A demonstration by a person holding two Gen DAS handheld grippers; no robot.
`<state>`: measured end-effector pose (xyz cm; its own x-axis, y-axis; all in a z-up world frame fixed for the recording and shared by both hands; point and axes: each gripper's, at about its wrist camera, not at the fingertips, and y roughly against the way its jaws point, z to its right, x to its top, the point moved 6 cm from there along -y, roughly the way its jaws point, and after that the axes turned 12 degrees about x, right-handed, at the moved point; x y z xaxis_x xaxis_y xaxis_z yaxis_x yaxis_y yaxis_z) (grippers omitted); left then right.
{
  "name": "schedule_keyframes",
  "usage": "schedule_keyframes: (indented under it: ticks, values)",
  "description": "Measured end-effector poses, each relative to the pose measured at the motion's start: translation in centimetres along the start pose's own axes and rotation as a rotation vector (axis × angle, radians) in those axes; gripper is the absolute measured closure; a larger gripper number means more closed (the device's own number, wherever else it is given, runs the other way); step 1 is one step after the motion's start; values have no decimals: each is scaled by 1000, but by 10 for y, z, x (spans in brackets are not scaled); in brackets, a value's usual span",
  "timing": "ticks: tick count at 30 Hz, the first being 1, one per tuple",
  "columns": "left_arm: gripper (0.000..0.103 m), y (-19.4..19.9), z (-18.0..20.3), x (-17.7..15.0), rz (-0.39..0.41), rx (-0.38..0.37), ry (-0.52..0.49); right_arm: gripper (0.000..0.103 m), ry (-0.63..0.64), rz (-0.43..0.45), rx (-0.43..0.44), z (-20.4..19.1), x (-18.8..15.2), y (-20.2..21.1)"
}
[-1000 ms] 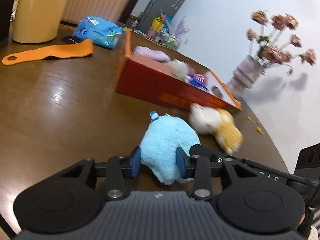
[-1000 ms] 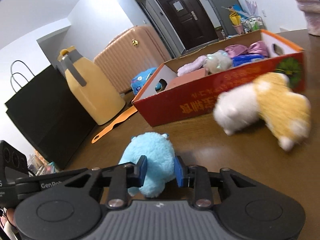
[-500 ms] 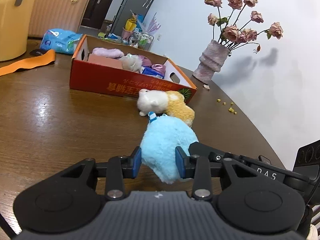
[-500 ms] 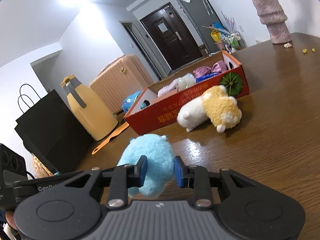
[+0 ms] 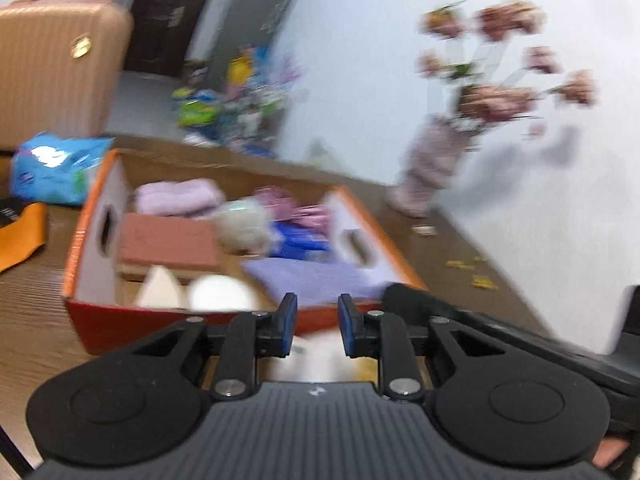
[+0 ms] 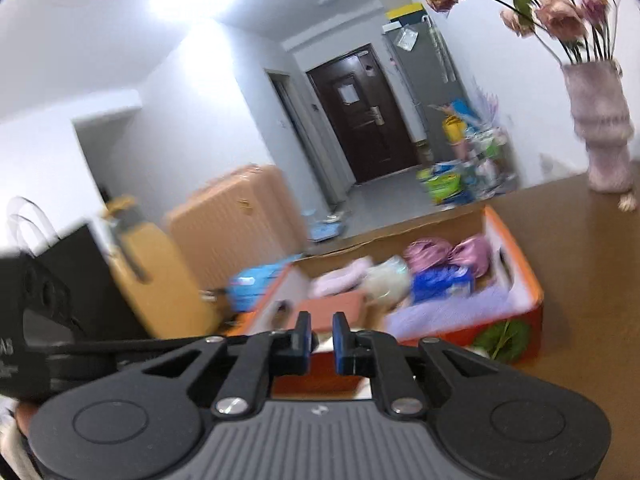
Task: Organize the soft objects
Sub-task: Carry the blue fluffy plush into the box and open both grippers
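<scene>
**A:** What is nearest?

**B:** The left gripper [image 5: 318, 320] and the right gripper [image 6: 321, 336]. Each shows a narrow gap between its blue pads with nothing in it. Both sets of jaws have just been closing, on air.

**A:** And the soft things?

**B:** A pale white-and-yellow blur [image 5: 320, 356] lies just under the left jaws, on the table [image 5: 32, 320] against the red box [image 5: 92, 320]. It is probably a plush toy, but it is too smeared to be sure.

**A:** How would it handle?

**B:** I judge it light and squashy, nothing to break. Pinch deep across the body, because loose fur may slip out.

**A:** What is in the box?

**B:** At the front are a white cone [image 5: 158, 288], a white ball [image 5: 222, 294] and a folded purple cloth [image 5: 312, 280]. Behind them are a brick-red block [image 5: 168, 244], a fluffy pale ball [image 5: 244, 224] and a blue packet [image 5: 300, 240]. At the back are a lavender towel [image 5: 176, 196] and pink bundles [image 6: 448, 254].

**A:** Is there room left?

**B:** Little. On top of the purple cloth looks likeliest.

**A:** And beyond the box?

**B:** A blue tissue pack [image 5: 52, 168], a tan suitcase [image 5: 48, 60] and a vase [image 6: 600, 128] of flowers.
</scene>
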<state>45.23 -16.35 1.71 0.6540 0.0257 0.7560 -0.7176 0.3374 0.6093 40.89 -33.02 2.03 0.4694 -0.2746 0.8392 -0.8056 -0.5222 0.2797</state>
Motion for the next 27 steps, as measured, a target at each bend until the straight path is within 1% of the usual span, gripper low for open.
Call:
schedule_keyframes:
  ticks: [1, 2, 3, 4, 5, 6, 8, 10, 12, 14, 15, 16, 18, 21, 22, 25, 27]
  values:
    - [79, -4, -7, -1, 1, -5, 8, 90, 1, -17, -12, 6, 1, -6]
    - [76, -5, -11, -5, -2, -10, 7, 89, 1, -19, 2, 12, 1, -7]
    - [68, -5, -17, -11, -6, -3, -3, 87, -1, -27, 14, 19, -1, -6]
    - [60, -2, -22, -20, -15, 12, -8, 79, -3, -60, 8, 25, -7, -5]
    - [58, 4, -28, -31, -22, 9, -5, 64, 3, -90, 4, 28, -14, -1]
    - [56, 9, -32, -40, -25, -9, 5, 59, 12, -123, 12, 29, -24, 3]
    - [55, 17, -35, -66, -68, -32, 20, 58, -6, -175, 46, 31, -49, 16]
    - [55, 23, -33, -88, -98, -65, 10, 59, -46, -219, 54, 32, -75, 24]
    - [55, 20, -31, -105, -139, -65, 0, 59, -72, -238, 52, 29, -92, 28]
    - [56, 15, -29, -115, -169, -67, -4, 60, -119, -241, 83, 29, -104, 28]
    - [60, 13, -29, -117, -170, -77, 10, 61, -137, -241, 88, 31, -108, 26]
    - [66, 14, -29, -117, -172, -90, 17, 63, -153, -240, 88, 34, -112, 24]
    - [66, 14, -28, -116, -157, -96, 15, 72, -187, -216, 125, 37, -113, 22]
    - [66, 12, -29, -116, -160, -105, 54, 74, -185, -209, 122, 38, -112, 24]
    - [66, 14, -28, -113, -146, -110, 59, 74, -181, -206, 122, 37, -111, 25]
    - [66, 24, -19, -85, -59, -122, 36, 74, -157, -167, 135, 30, -92, 27]
    - [66, 27, -11, -51, 15, -125, 4, 74, -130, -112, 146, 26, -65, 27]
